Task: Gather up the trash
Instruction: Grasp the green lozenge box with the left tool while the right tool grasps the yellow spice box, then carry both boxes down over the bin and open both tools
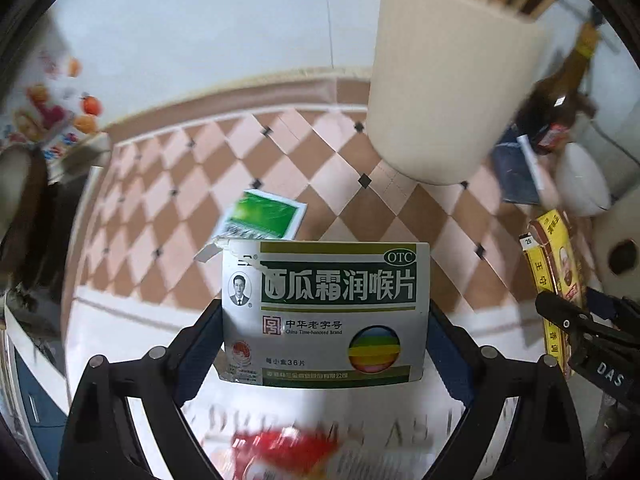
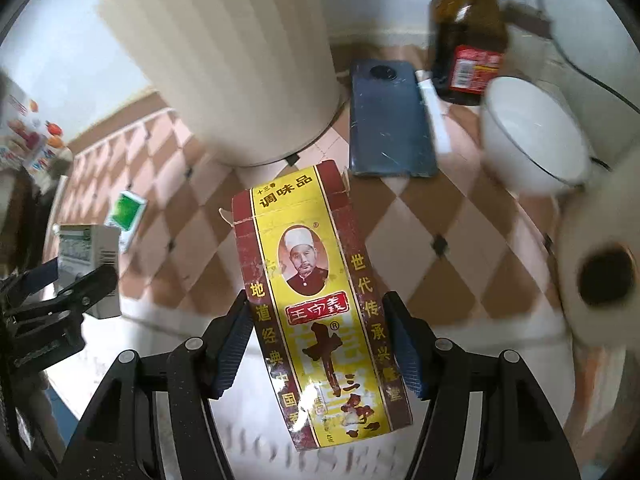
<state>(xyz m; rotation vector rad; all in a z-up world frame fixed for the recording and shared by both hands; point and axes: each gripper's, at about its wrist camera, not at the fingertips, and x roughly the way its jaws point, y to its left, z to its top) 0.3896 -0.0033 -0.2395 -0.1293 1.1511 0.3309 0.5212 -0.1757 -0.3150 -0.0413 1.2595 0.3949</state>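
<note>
My left gripper [image 1: 326,316] is shut on a silver and green lozenge box [image 1: 324,312] and holds it above the table's front edge. The box also shows at the left of the right wrist view [image 2: 90,264]. My right gripper [image 2: 318,340] is shut on a yellow and red spice box [image 2: 316,304], tilted, which also shows at the right of the left wrist view [image 1: 554,268]. A green sachet [image 1: 262,216] lies flat on the checkered tablecloth [image 1: 180,208], beyond the lozenge box. A red wrapper [image 1: 280,456] is blurred at the bottom of the left wrist view.
A cream ribbed holder [image 2: 224,64] with chopsticks stands at the back. A dark phone [image 2: 388,120], a brown bottle [image 2: 468,40], a white bowl [image 2: 532,136] and a paper roll [image 2: 600,272] sit to the right.
</note>
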